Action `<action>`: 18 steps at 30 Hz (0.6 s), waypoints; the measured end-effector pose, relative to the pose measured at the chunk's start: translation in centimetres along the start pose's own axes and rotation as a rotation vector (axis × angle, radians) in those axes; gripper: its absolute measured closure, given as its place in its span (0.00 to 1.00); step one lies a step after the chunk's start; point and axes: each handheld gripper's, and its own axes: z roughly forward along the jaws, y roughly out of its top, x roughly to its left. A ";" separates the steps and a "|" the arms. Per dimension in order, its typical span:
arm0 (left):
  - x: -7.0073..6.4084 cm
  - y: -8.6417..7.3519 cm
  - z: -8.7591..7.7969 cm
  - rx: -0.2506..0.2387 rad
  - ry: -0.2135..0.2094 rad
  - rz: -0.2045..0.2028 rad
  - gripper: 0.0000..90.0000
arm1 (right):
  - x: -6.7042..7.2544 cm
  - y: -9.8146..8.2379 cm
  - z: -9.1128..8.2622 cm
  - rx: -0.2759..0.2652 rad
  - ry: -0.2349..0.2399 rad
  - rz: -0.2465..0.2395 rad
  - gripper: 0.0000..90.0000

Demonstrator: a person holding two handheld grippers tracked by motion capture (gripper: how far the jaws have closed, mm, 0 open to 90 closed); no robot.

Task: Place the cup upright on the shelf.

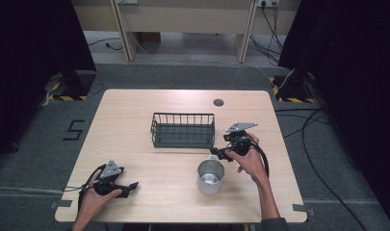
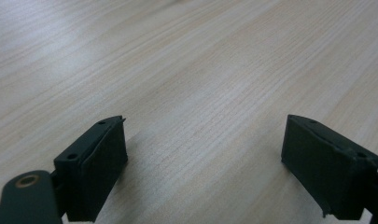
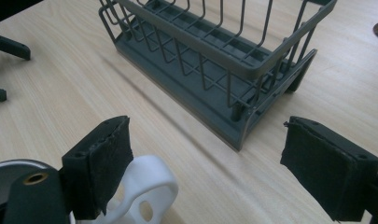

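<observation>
While the left gripper [image 1: 133, 185] rests low on the table [image 1: 149, 110], well to the left of the cup [image 1: 210, 176], its jaws stand wide apart with bare wood between them. The cup sits upright just in front of the basket [image 1: 183, 130], toward the basket's right end, mouth up and apparently empty. It looks like thin polished metal: light, stiff, not fragile, but smooth and probably slippery on the wall. A white handle [image 3: 147, 186] juts from its rim side toward the basket; it looks like plastic, rigid, with an open loop. The handle seems the surest hold, since the pads could pinch across the flat of the loop rather than slide on the rounded wall. A pinch over the rim is a second choice. Being light, the cup may skate or tip if nudged sideways. The right gripper [image 1: 216, 155] hovers at the cup's far edge, to the right of the cup's centre, jaws parted and holding nothing; one pad [image 3: 105, 165] lies just beside the handle, the other well clear.
</observation>
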 end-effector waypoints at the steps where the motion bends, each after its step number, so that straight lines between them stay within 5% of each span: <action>1: 0.0 0.0 0.0 0.000 0.000 0.000 0.15 | 0.0 0.0 0.4 0.016 0.005 0.001 0.17; 9: 0.0 0.0 0.0 0.000 -0.001 0.001 0.15 | 0.0 0.0 0.8 0.037 0.020 0.014 0.18; 18: 0.0 0.0 0.0 0.002 -0.002 0.004 0.15 | -1.0 -1.6 -1.3 0.025 -0.023 0.056 0.18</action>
